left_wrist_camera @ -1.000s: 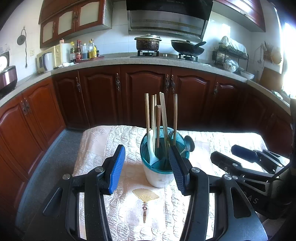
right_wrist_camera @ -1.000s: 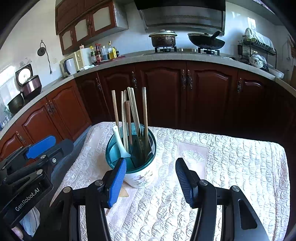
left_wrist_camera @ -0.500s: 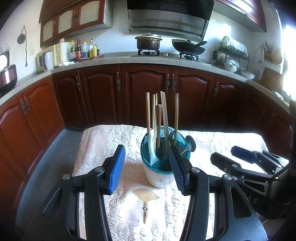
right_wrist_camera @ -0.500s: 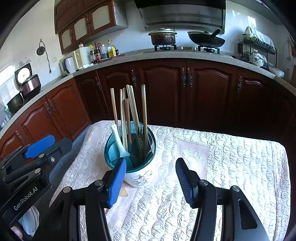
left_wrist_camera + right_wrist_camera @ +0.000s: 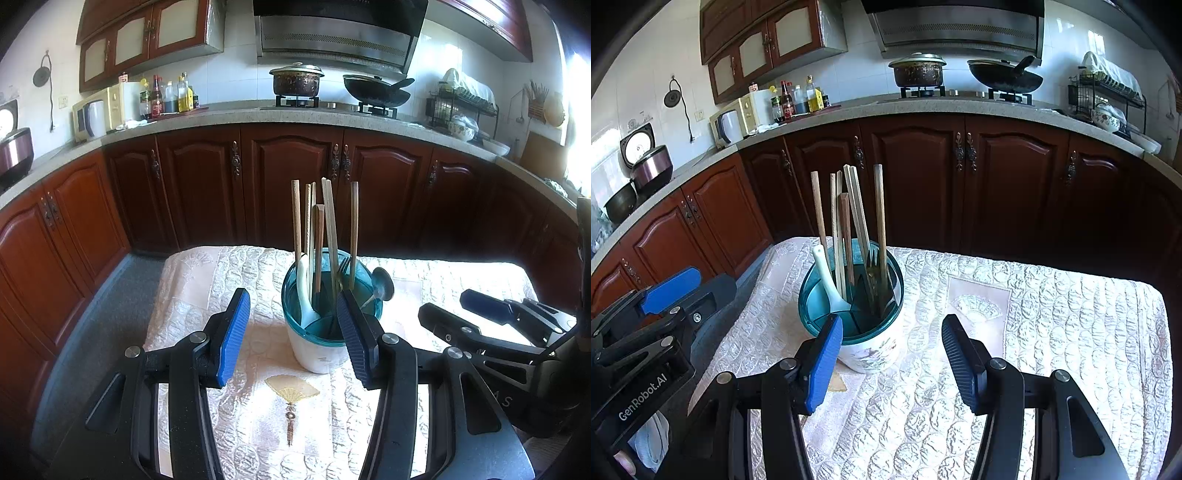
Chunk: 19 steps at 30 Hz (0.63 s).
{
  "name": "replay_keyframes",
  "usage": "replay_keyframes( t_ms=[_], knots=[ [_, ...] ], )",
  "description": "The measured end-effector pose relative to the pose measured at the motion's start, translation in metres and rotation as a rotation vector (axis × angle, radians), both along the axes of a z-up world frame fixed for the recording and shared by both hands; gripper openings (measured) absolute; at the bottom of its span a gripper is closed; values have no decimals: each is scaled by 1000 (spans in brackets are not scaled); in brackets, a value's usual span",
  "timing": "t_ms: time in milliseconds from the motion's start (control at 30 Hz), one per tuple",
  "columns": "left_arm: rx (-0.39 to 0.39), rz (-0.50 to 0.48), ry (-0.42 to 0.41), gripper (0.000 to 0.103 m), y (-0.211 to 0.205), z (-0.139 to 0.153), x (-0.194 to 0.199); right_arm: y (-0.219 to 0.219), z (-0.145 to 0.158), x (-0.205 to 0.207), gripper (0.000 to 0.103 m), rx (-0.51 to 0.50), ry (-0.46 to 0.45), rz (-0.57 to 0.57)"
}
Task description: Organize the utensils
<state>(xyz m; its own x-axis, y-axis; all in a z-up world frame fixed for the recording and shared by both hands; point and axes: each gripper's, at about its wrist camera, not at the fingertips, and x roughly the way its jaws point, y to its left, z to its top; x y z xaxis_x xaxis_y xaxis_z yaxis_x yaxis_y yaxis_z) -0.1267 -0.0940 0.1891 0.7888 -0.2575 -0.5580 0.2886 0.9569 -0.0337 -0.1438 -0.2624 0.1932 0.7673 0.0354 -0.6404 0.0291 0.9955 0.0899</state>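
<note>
Holder position: utensil holder [image 5: 325, 332] upright on the quilted table [image 5: 1071, 314], chopsticks [image 5: 849, 221], fork and white spoon [image 5: 827, 280] inside.
Risk: tall sticks make it top-heavy; my nudge could tip it.
Left tool [image 5: 291, 332]: about half open, holds nothing.
Right tool [image 5: 892, 354]: about half open, empty, just beside the holder.

Very little differs, and only in framing; in the left wrist view the utensil holder [image 5: 317, 347] and the chopsticks [image 5: 296, 221] standing in it sit a shade higher in the picture than a second ago; the pot [image 5: 296, 80] on the stove behind has risen by the same slight amount; in the right wrist view the utensil holder [image 5: 871, 350], the chopsticks [image 5: 818, 210] and the rice cooker [image 5: 650, 168] on the left counter have likewise crept a touch upward.
</note>
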Motion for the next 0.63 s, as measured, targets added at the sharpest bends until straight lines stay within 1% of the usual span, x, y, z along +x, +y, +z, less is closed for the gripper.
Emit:
replay_keyframes(
  t_ms=[267, 400, 467, 633],
  knots=[
    [-1, 1, 6, 49, 0, -1, 1, 3, -2, 2, 54, -6, 9, 5],
    [-20, -5, 21, 49, 2, -2, 4, 1, -3, 2, 54, -3, 12, 3],
    [-31, -10, 22, 49, 3, -3, 4, -2, -5, 2, 54, 0, 14, -2],
    [-28, -15, 37, 49, 1, -7, 7, -18, -13, 3, 54, 12, 20, -24]
  ],
)
